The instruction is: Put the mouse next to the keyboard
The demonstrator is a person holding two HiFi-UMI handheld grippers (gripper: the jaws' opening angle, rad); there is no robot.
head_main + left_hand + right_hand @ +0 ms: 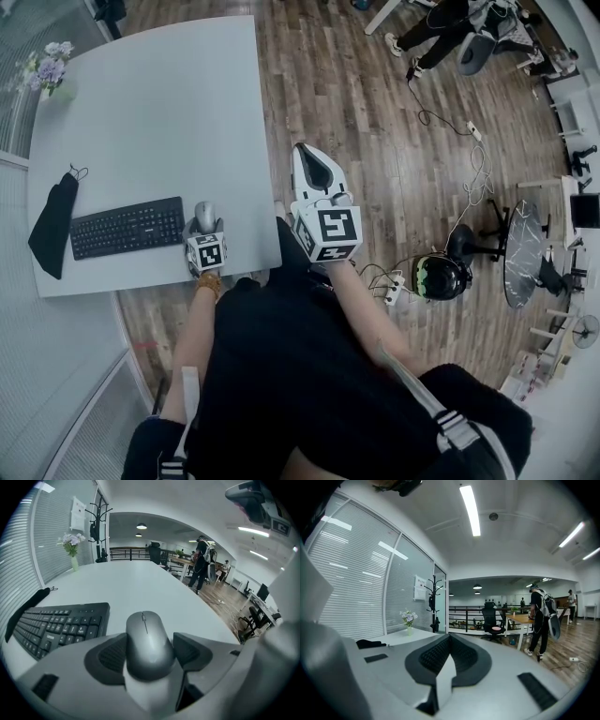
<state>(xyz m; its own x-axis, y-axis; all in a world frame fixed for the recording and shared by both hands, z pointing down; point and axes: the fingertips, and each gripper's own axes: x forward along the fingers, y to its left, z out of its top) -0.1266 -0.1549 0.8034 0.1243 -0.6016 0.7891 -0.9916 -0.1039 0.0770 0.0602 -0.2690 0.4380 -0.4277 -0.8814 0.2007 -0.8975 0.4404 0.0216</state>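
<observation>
The left gripper [201, 229] is clamping a smooth grey mouse [146, 640], thin wheel down its middle, just beside the keyboard's [127, 228] right end near the table's [159, 103] front edge, bare tabletop lying beyond. The right gripper [313, 172], jaws together and empty, is hovering past the table's side edge.

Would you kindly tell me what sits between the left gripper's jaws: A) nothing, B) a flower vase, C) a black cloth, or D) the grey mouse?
D: its own view shows the grey mouse held between the jaws of the left gripper, beside the keyboard.
</observation>
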